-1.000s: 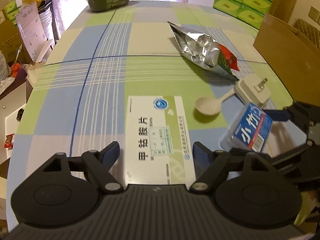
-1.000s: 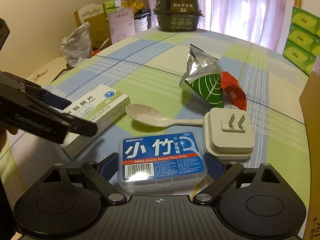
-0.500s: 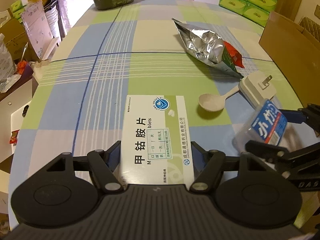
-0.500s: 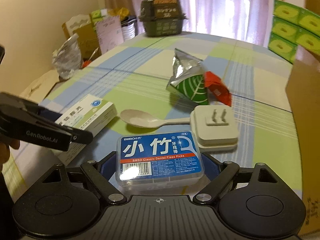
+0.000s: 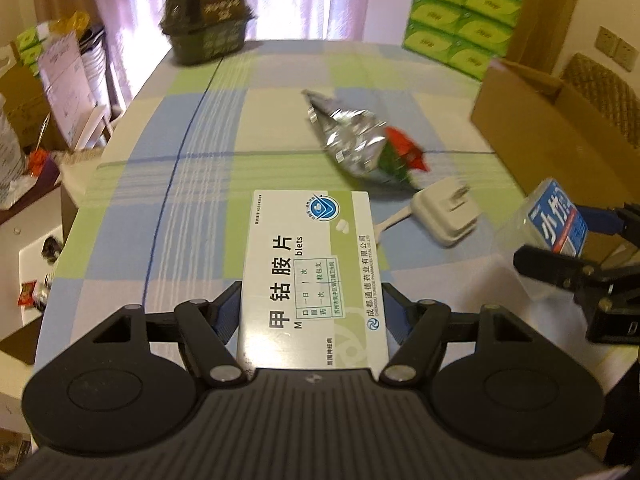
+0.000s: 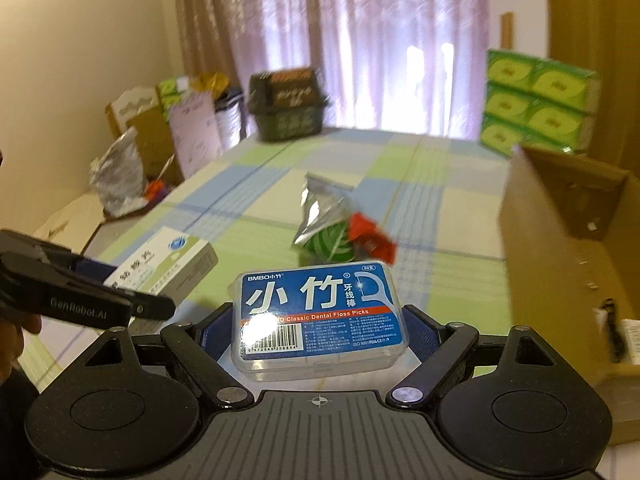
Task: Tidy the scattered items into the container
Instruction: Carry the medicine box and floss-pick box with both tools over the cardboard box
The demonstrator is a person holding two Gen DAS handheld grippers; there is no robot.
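Floss pick box (image 6: 320, 316), between the right tool's fingers: "BMBO小竹", "牙线棒", "Classic Dental Floss Picks", "50支"
Medicine box (image 5: 312, 276), between the left tool's fingers: "甲钴胺片", "blets", "成都通德药业有限公司"
Left tool (image 6: 120, 300) finger: "GenRobot.AI"

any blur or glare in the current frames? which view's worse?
Right wrist is worse: snack bag and cardboard box smear with motion, window blown out, glare spot on the floss box. Left wrist: pill box sharp, charger slightly blurred.
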